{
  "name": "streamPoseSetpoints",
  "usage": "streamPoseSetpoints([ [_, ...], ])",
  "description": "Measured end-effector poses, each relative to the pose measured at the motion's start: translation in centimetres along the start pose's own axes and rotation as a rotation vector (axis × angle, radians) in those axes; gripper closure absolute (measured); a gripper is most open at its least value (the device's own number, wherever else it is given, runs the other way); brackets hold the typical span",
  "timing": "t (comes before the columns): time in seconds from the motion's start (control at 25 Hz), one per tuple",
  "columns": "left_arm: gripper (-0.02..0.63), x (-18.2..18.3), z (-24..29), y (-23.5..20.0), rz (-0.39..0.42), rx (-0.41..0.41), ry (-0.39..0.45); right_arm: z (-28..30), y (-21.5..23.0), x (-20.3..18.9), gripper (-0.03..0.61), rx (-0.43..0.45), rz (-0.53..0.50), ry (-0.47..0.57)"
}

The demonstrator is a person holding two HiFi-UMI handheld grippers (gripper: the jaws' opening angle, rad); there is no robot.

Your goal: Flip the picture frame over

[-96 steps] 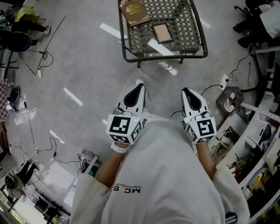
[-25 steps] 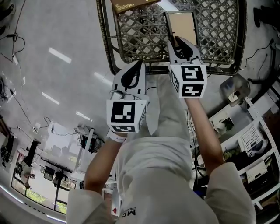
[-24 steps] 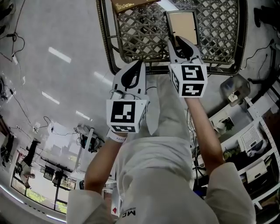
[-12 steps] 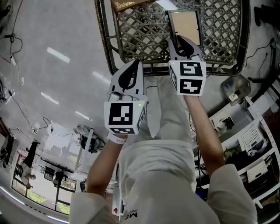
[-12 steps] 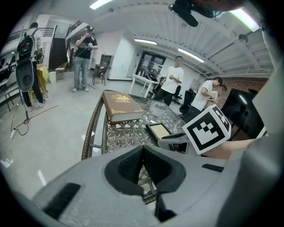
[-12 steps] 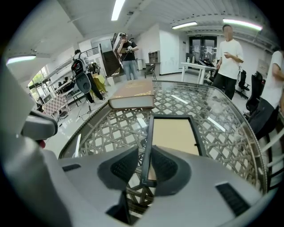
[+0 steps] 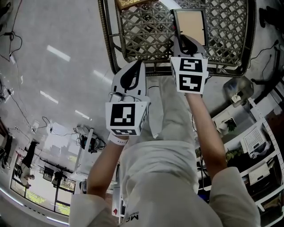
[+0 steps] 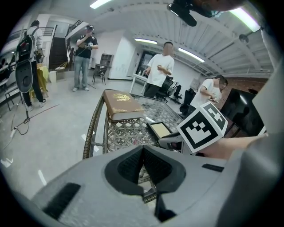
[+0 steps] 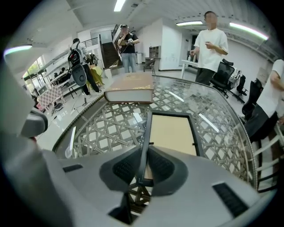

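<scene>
The picture frame (image 7: 191, 25), black-edged with its tan backing board facing up, lies on the lattice table (image 7: 111, 44). It also shows in the right gripper view (image 9: 173, 133) and the left gripper view (image 8: 159, 129). My right gripper (image 7: 185, 40) has just been closing, and its jaws now pinch the frame's near left rail (image 9: 144, 153). My left gripper (image 7: 140, 65) hangs shut and empty just off the table's near rim (image 8: 143, 150), left of the right gripper (image 8: 202, 126).
A thick brown book (image 7: 133, 3) lies on the far left of the table (image 9: 131, 88). Several people stand beyond the table (image 9: 208, 44). Cables and shelving crowd the floor to the right (image 7: 248, 133).
The right gripper's jaws have closed in on the frame's near left rail. The left gripper has stayed where it was.
</scene>
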State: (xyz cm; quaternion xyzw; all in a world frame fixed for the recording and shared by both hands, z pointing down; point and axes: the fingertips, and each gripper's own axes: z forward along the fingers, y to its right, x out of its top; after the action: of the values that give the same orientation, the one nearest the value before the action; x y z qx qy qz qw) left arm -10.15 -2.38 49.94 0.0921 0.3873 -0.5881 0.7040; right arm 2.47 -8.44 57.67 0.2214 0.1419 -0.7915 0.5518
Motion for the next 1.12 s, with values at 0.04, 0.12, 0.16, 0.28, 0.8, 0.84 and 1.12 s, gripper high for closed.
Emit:
streamPoseSetpoints([
  [0.04, 0.592, 0.0, 0.1, 0.0, 0.0, -0.001, 0.002, 0.0, 0.0, 0.0, 0.513, -0.006, -0.002, -0.006],
  [0.12, 0.592, 0.1, 0.1, 0.0, 0.002, -0.002, 0.006, 0.1, -0.1, -0.1, 0.519, -0.008, 0.009, -0.013],
  [0.16, 0.592, 0.1, 0.1, 0.0, 0.004, -0.002, 0.007, 0.1, -0.1, -0.1, 0.52, -0.005, 0.019, -0.014],
  [0.28, 0.592, 0.3, 0.0, 0.0, 0.008, -0.002, 0.01, 0.1, 0.2, -0.4, 0.523, -0.002, 0.035, -0.019],
  [0.8, 0.592, 0.8, -0.4, 0.3, 0.021, 0.0, 0.022, -1.1, -0.3, 0.9, 0.525, 0.119, 0.112, 0.034],
  [0.84, 0.592, 0.9, -0.5, 0.5, 0.024, -0.002, 0.023, -1.3, -0.5, 1.0, 0.525, 0.137, 0.12, 0.039],
  [1.12, 0.592, 1.4, -0.8, 1.5, 0.044, -0.009, 0.029, -2.7, -1.7, 1.3, 0.525, 0.243, 0.173, 0.069],
])
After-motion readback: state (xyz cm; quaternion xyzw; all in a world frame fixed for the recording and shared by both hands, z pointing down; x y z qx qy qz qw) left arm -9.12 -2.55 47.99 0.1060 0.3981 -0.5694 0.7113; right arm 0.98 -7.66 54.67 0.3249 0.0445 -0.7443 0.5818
